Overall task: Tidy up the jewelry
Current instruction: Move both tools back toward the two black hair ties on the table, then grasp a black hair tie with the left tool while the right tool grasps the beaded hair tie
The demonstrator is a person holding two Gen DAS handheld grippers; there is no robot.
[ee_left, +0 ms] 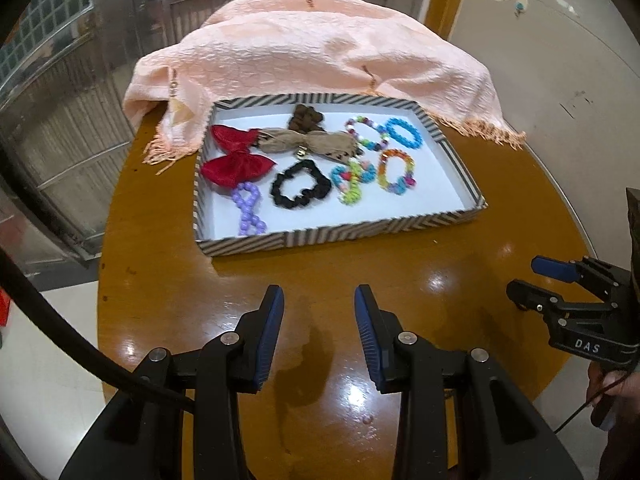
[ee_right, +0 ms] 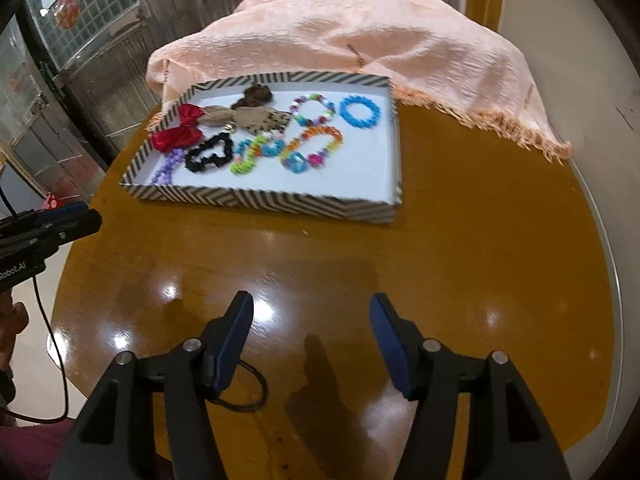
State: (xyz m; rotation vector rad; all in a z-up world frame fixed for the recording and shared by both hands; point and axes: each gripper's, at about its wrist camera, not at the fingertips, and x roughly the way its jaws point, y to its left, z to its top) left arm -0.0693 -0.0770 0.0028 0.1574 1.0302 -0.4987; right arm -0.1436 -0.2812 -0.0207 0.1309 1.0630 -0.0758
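Striped tray (ee_left: 344, 236) sits on your glossy counter (ee_left: 320, 280), holding bows and bead bracelets. Your left tongs (ee_left: 319, 320) and right tongs (ee_right: 312, 332) hover short of it, both released, nothing between them.

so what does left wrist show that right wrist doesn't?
Left wrist only: the left gripper from behind, jaws open and empty, with the right gripper side-on at its right edge. Right wrist only: the right gripper from behind, open, empty, and the left gripper side-on at its left edge. Both: striped tray of jewelry, blue bracelet, red bow, peach cloth.
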